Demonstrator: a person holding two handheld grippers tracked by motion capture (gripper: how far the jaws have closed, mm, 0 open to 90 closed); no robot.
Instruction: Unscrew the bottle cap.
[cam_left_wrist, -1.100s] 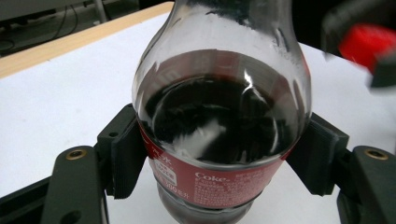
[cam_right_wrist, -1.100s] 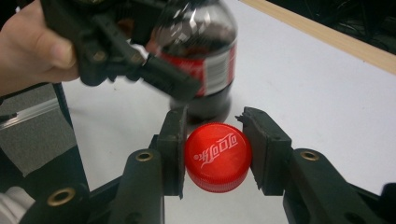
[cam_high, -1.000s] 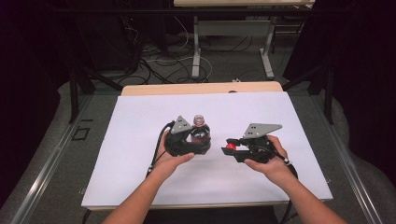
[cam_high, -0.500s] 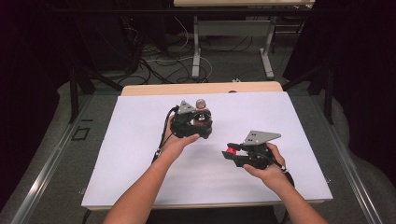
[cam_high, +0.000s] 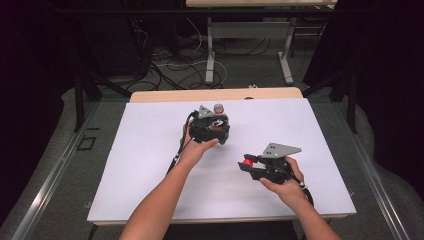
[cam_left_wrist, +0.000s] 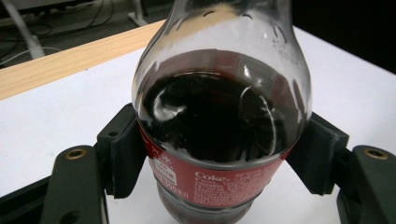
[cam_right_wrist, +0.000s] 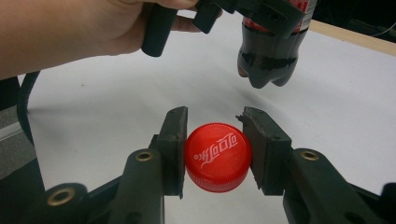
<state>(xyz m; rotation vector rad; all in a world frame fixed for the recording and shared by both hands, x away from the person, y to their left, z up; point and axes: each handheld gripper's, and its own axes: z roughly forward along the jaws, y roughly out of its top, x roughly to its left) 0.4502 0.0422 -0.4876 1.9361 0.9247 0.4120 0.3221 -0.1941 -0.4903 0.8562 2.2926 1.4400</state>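
bottle (cam_left_wrist: 219, 126) upright, neck up, clamped by left gripper (cam_high: 210, 127) fingers | right gripper (cam_right_wrist: 217, 156) fingers pinch cap (cam_right_wrist: 217, 156)

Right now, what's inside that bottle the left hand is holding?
The bottle, clamped between the left gripper fingers, holds dark cola up to its shoulder; the neck above is clear. The red label hides the lower part.

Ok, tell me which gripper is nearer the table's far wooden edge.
Left. The left gripper, shut on the cola bottle, sits up the table close to the wooden edge. The right gripper, shut on the red cap, is lower, toward the near side.
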